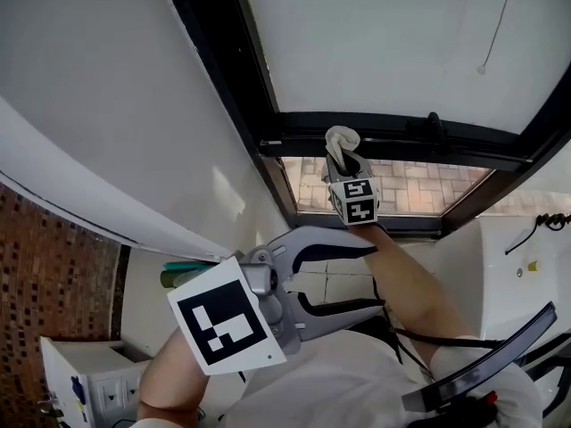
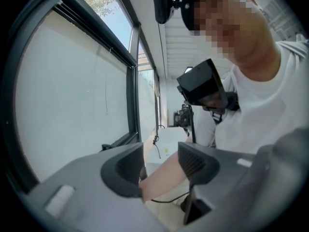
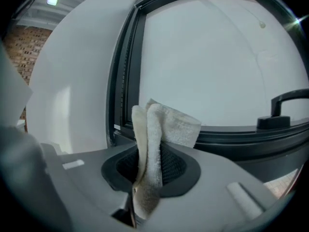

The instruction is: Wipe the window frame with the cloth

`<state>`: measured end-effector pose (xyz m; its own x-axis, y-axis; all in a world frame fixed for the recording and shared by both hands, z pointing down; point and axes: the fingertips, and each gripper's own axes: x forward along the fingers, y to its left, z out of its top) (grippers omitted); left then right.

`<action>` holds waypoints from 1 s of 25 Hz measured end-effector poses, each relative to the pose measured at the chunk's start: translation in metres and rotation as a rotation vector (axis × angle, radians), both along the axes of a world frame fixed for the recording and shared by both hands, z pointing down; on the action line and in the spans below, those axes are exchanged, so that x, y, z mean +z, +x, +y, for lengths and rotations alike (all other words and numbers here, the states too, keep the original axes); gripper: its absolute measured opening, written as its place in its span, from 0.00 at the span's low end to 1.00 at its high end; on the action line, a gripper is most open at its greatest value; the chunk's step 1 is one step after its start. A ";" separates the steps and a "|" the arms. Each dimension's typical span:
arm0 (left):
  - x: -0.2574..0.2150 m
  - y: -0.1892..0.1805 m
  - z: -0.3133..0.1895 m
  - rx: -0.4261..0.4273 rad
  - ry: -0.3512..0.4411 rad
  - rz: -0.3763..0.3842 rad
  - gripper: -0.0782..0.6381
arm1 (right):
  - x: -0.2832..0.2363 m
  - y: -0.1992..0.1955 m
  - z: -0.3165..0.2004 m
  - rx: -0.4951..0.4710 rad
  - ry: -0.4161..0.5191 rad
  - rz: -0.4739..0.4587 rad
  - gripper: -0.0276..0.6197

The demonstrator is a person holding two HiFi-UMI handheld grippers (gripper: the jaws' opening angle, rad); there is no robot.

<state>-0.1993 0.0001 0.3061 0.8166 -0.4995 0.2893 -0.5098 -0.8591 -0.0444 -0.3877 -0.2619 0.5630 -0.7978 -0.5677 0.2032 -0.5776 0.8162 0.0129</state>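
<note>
While the right tongs point(image 1: 346, 163) clamp a folded white cloth point(image 1: 342, 137) at the crossbar of the dark window frame point(image 1: 401, 137), near its corner, the left tongs point(image 1: 373, 277) hang apart and empty lower down. Wiping looks barely begun, and no cleaned stretch shows.

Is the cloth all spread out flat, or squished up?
Squished up: the cloth stands folded in layers, pinched between the fingers of the right gripper.

Left gripper point(image 2: 161, 166) jaws stand apart, a bare forearm point(image 2: 166, 179) seemingly just behind them; dark window frame point(image 2: 131, 100) at left
</note>
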 end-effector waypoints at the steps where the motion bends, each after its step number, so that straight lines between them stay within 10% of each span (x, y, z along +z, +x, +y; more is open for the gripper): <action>1: -0.001 -0.003 0.001 -0.009 0.000 0.001 0.45 | -0.001 -0.012 0.006 -0.025 0.003 0.005 0.15; 16: 0.005 -0.039 0.010 -0.104 -0.010 0.021 0.45 | -0.005 -0.116 0.058 -0.210 -0.028 -0.010 0.15; 25: 0.005 -0.041 0.014 -0.114 0.004 0.037 0.45 | -0.016 -0.105 0.062 -0.261 0.035 0.029 0.15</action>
